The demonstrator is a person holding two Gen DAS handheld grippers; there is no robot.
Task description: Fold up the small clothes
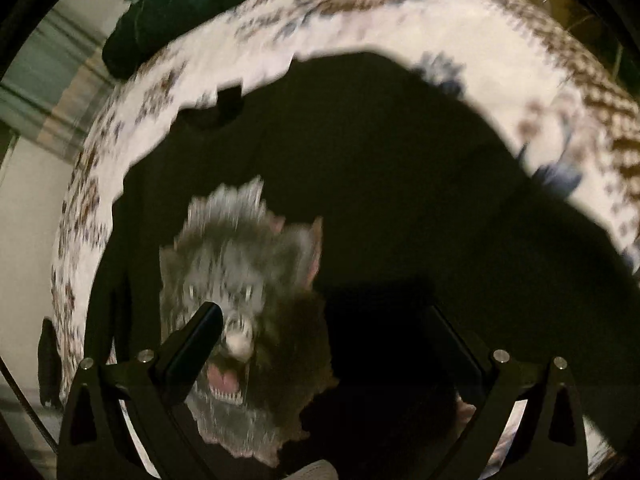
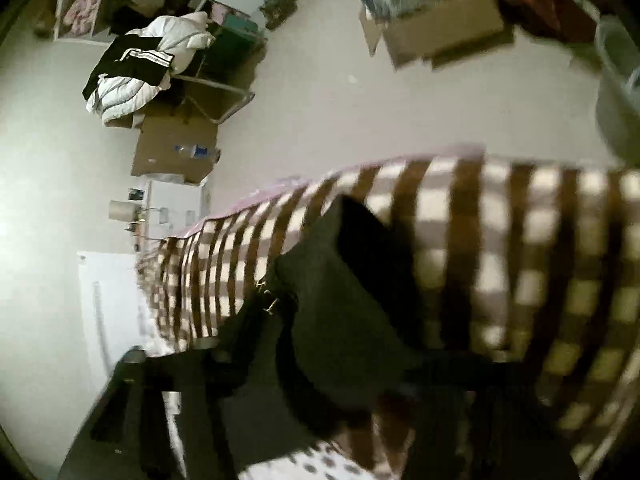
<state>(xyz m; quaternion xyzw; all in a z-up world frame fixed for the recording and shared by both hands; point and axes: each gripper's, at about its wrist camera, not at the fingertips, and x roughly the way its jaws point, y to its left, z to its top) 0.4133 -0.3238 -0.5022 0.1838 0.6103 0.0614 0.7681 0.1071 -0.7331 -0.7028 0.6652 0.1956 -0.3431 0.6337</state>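
Observation:
A black T-shirt [image 1: 360,152] with a grey wolf-face print [image 1: 248,280] lies spread on a white patterned bedspread [image 1: 360,12]. My left gripper [image 1: 320,324] hovers just above it with its fingers wide apart and nothing between them; the left finger [image 1: 196,344] sits over the print. In the right wrist view, black cloth [image 2: 344,304] rises from between the dark, blurred fingers of my right gripper [image 2: 320,400], lifted over the brown-and-white checked edge of the bedspread [image 2: 500,260]. The jaws themselves are too dark and blurred to judge.
A dark green garment [image 1: 180,4] lies bunched at the far edge of the bed. Beyond the bed the right wrist view shows floor with cardboard boxes [image 2: 176,148], a rack piled with black and white clothes [image 2: 136,64] and a white cabinet [image 2: 112,304].

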